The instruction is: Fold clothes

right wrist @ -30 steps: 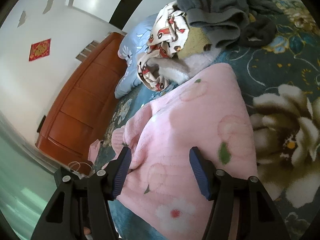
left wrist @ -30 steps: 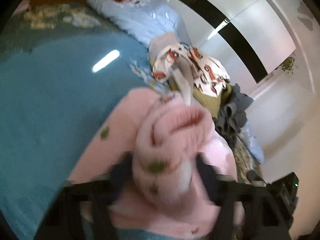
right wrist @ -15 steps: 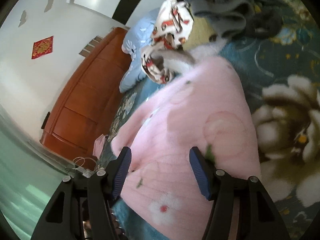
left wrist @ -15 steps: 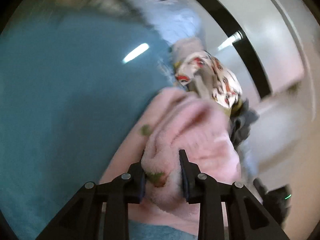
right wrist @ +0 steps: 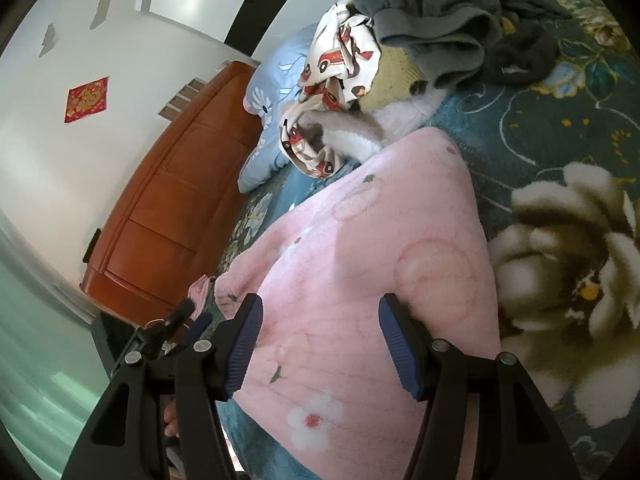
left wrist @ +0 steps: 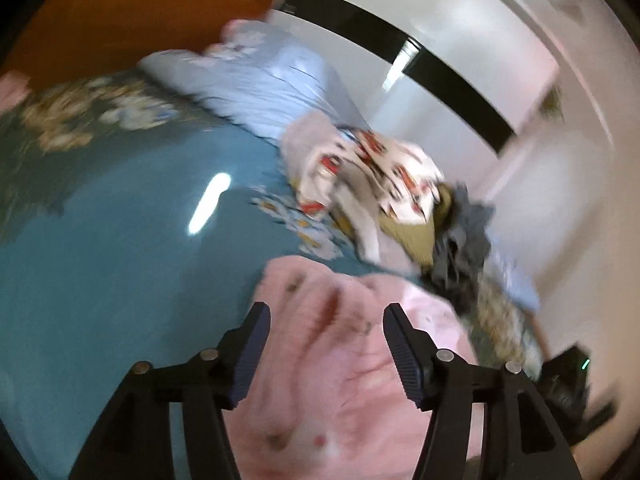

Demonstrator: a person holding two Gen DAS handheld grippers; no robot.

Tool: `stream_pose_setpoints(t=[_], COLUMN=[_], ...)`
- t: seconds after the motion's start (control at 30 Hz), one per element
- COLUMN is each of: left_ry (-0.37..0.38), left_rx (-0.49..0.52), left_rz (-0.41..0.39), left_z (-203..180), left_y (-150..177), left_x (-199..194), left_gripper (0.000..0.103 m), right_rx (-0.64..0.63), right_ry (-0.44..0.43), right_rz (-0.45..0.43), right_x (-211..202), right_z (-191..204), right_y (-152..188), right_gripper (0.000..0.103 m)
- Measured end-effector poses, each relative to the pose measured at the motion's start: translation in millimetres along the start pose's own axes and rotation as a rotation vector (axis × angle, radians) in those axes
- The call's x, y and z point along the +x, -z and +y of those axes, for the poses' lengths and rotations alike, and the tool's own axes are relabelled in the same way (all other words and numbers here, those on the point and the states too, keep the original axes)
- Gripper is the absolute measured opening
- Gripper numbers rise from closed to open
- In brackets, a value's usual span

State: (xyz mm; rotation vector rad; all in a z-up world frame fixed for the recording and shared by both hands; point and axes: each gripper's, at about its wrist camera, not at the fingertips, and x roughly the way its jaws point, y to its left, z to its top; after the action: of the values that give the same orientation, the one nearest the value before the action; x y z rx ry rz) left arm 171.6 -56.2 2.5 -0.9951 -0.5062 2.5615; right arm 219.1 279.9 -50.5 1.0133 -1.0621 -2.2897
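One wooden headboard (right wrist: 168,208) stands at the left end of the bed (right wrist: 560,128), with one pale blue pillow (right wrist: 272,112) against it. Further right lies one heap of unfolded clothes (right wrist: 400,40): a car-print piece, a mustard one and grey ones. One pink fleece garment (right wrist: 380,280) lies flat near the bed's near edge. Two grippers hover over it. The left gripper (left wrist: 326,344), clenched on a bunched pink fold half a second ago, is opening its jaws, and the cloth now lies loose beneath them. The right gripper (right wrist: 320,340) is unchanged, released, its pads clear of the fleece.
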Motion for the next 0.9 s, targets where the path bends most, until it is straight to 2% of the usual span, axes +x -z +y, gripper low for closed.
stream_pose_setpoints(t=[0.07,0.17,0.2,0.23,0.27,0.3,0.4,0.5,0.6,0.73,0.9], left_ry=[-0.036,-0.019,-0.011,-0.002,-0.004,-0.01,-0.02,-0.017,-0.047,-0.118,-0.079], left_rx=[0.063,0.094,0.1,0.106,0.106,0.104,0.076,0.019,0.017,0.051,-0.007], left_rz=[0.034,0.042,0.039,0.036,0.037,0.038,-0.008,-0.037,0.027,0.129,0.135], left_z=[-12.5,-21.1,-23.2,-25.3,-26.2,-26.8,-19.7,-3.3,13.6,26.0,32.5], left_y=[1.7,5.2,4.0,2.8,1.2,-0.5,-14.9,-32.9,-40.7,-31.0,-28.5], left_x=[17.7,33.0,36.1,39.3,41.3,43.0,37.0,31.5,50.7,83.0,75.1], left_gripper=[0.063,0.061,0.04,0.025,0.016,0.014,0.013,0.013,0.013,0.014,0.017], right_rx=[-0.001,0.009,0.014,0.013,0.013,0.013,0.002,-0.032,-0.029,-0.007,0.01], right_ry=[-0.002,-0.013,-0.017,-0.018,-0.019,-0.019,-0.017,-0.013,-0.002,0.0,-0.003], right_rz=[0.003,0.008,0.009,0.01,0.011,0.011,0.008,-0.046,-0.045,-0.015,0.004], right_x=[-0.1,-0.9,-1.1,-0.8,-0.5,-0.1,-0.1,-7.9,-7.0,0.5,4.1], right_z=[-0.1,-3.3,-4.6,-4.8,-5.1,-5.3,-3.3,1.1,-3.0,-13.5,-19.4], right_y=[0.4,0.2,0.2,-0.1,-0.4,-0.7,-1.1,-1.8,-3.5,-1.1,-0.7], right_gripper=[0.062,0.062,0.062,0.062,0.062,0.062,0.062,0.062,0.062,0.062,0.062])
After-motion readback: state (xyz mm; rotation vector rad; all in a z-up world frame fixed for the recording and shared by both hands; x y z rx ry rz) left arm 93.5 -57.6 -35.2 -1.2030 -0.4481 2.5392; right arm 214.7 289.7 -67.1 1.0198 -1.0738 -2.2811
